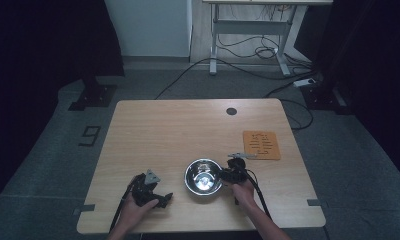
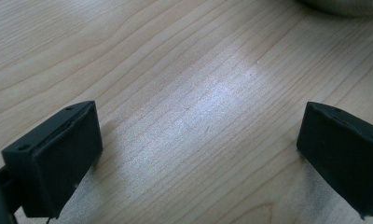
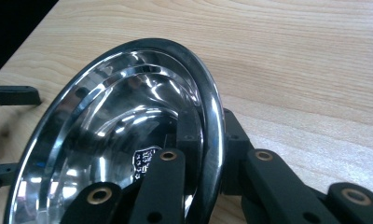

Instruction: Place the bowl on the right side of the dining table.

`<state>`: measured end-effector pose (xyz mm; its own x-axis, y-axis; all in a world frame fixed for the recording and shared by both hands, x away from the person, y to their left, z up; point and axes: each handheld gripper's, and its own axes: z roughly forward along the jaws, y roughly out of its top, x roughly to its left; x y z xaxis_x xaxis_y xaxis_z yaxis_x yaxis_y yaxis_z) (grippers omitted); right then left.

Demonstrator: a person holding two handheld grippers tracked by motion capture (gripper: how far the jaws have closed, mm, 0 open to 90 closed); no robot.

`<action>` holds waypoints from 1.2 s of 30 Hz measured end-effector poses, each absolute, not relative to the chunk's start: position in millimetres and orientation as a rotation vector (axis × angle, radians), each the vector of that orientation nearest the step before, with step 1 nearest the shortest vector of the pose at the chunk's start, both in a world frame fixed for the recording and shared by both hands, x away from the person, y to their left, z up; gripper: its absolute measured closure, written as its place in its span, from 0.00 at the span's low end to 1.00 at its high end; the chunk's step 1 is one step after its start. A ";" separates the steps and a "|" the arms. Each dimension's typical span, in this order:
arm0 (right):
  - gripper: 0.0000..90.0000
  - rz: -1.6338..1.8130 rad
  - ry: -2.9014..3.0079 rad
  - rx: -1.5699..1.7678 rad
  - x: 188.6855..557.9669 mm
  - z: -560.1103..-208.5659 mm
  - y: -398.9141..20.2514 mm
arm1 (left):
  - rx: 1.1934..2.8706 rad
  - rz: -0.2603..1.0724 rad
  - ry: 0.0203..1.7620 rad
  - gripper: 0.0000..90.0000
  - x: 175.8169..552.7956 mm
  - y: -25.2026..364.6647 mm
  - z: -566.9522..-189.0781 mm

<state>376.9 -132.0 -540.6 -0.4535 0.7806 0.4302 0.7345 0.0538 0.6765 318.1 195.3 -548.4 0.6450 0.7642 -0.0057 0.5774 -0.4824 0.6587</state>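
A shiny steel bowl stands on the wooden table near its front edge. My right gripper is shut on the bowl's right rim. In the right gripper view one jaw lies inside the bowl and the other outside, with the rim pinched in the gripper. My left gripper rests low on the table to the left of the bowl, a short way from it, held by a hand. Its jaws stand wide apart in the left gripper view, so the gripper is open over bare wood. The bowl's edge shows at the top right there.
An orange-brown pad with cut-out slots lies to the right behind the bowl, with a small grey metal piece at its near left corner. A round black cable hole sits near the table's far edge.
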 end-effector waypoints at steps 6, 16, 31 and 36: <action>0.93 1.418 2.245 1.610 376.5 -539.3 -134.5 | 2.230 0.383 1.039 0.00 318.0 195.3 -548.4; 0.93 1.453 2.233 1.655 379.2 -544.0 -139.2 | 2.229 0.382 1.039 0.00 318.1 195.3 -548.4; 0.93 1.505 2.174 1.680 377.4 -537.5 -152.1 | 2.231 0.381 1.036 0.00 318.4 195.2 -548.4; 0.93 1.541 2.140 1.687 377.7 -532.5 -160.1 | 2.232 0.380 1.034 0.00 318.5 195.2 -548.4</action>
